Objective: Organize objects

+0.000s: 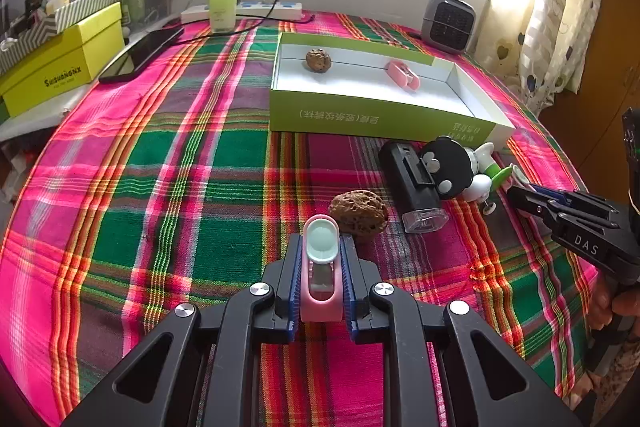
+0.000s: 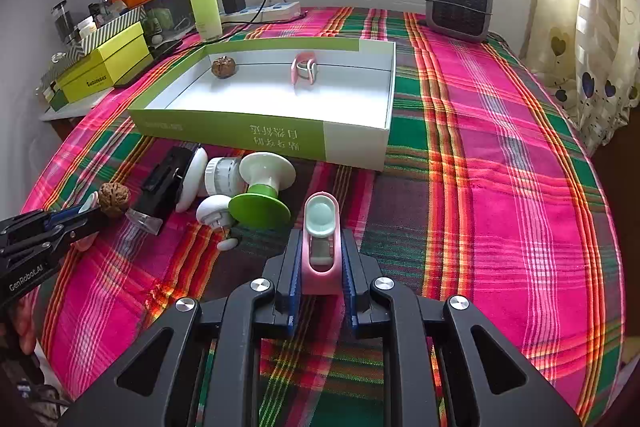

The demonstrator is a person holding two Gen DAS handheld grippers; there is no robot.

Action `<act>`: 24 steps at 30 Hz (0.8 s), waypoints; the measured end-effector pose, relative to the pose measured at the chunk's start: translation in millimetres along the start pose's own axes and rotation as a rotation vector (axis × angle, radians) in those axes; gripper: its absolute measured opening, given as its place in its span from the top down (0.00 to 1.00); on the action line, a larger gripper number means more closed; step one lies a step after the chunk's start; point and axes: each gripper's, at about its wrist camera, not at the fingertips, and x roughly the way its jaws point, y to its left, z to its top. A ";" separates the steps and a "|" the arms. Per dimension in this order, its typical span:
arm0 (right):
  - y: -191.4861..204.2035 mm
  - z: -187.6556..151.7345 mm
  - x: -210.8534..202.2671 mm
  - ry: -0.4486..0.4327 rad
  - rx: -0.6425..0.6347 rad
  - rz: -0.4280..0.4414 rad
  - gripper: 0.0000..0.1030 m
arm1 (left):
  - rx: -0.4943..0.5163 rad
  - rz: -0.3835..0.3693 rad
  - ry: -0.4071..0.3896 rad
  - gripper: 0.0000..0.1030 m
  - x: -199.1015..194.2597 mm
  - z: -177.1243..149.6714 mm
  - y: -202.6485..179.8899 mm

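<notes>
left gripper (image 1: pixel 320 259) clenched on a pink clip (image 1: pixel 320 267) beside a walnut (image 1: pixel 359 215); right gripper (image 2: pixel 320 255) clenched on another pink clip (image 2: pixel 320 239), near the box (image 2: pixel 356 143) front edge, open cloth (image 2: pixel 500 187) to its right.

Left hand-held gripper (image 1: pixel 320 263) clamped on a pink clip (image 1: pixel 320 267)
A walnut (image 1: pixel 359 215) sits just beyond it on the plaid cloth (image 1: pixel 180 187); the green box (image 1: pixel 360 115) holds another walnut (image 1: pixel 318 60).
</notes>
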 end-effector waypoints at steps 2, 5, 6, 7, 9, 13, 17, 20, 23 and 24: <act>0.5 -0.2 -1.1 -0.002 0.005 0.002 0.82 | 0.000 0.002 0.001 0.84 -0.1 0.0 -0.1; 1.2 -1.0 -3.5 -0.007 0.010 0.006 0.82 | -0.009 -0.004 0.003 0.84 -0.3 0.5 -0.2; 1.5 -1.1 -4.2 -0.007 0.011 0.008 0.82 | -0.009 -0.002 0.002 0.84 -1.0 0.4 0.0; 1.6 -1.3 -4.6 -0.008 0.012 0.008 0.82 | -0.009 -0.001 0.001 0.84 -1.5 0.3 0.2; 1.9 -1.6 -6.5 -0.011 0.019 0.013 0.82 | -0.010 0.000 -0.002 0.84 -3.6 0.2 0.9; 2.6 -1.9 -8.9 -0.015 0.031 0.019 0.82 | -0.009 -0.002 -0.014 0.84 -8.7 2.2 1.0; 6.3 -1.8 -13.1 -0.024 0.032 0.028 0.82 | -0.005 -0.008 -0.027 0.84 -14.2 4.9 -0.5; 8.6 -1.1 -15.3 -0.030 0.033 0.032 0.82 | -0.002 -0.013 -0.031 0.84 -16.3 6.6 -2.3; 9.0 -0.2 -18.1 -0.038 0.041 0.037 0.82 | 0.006 -0.020 -0.035 0.84 -18.4 8.6 -5.3; 9.2 0.2 -19.7 -0.042 0.044 0.039 0.82 | 0.007 -0.024 -0.037 0.84 -19.4 9.6 -6.3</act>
